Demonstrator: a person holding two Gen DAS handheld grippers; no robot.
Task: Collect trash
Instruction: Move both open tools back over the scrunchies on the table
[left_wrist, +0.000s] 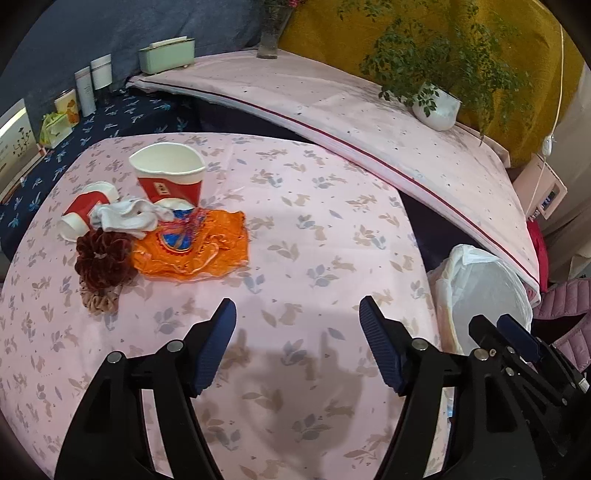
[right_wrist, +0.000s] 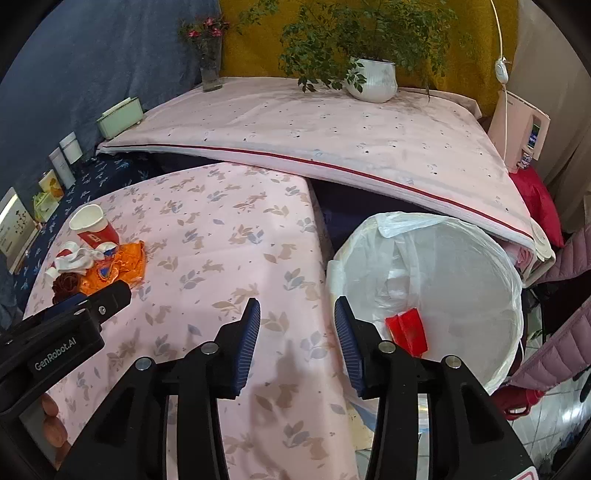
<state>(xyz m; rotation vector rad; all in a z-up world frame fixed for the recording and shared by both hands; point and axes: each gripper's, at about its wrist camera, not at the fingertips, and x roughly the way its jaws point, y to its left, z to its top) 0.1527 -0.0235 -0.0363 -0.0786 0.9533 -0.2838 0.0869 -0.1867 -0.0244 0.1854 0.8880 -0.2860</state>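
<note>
Left tool (left_wrist: 297, 314): jaws wide apart, nothing between them, over bare pink worktop (left_wrist: 332, 236). Right tool (right_wrist: 295, 314): jaws apart, empty, above the worktop edge beside the bin (right_wrist: 443, 258).

Trash lies in a cluster at the worktop's far left: upright cup (left_wrist: 168, 175), tipped cup (left_wrist: 83, 212) beside it, white tissue (left_wrist: 127, 218) between them, orange wrapper (left_wrist: 199, 247) in front of the upright cup, touching the tissue. Two scrunchies (left_wrist: 103, 258) lie just beside the wrapper.

The bin, lined with a white bag, holds one red scrap (right_wrist: 408, 330).
</note>
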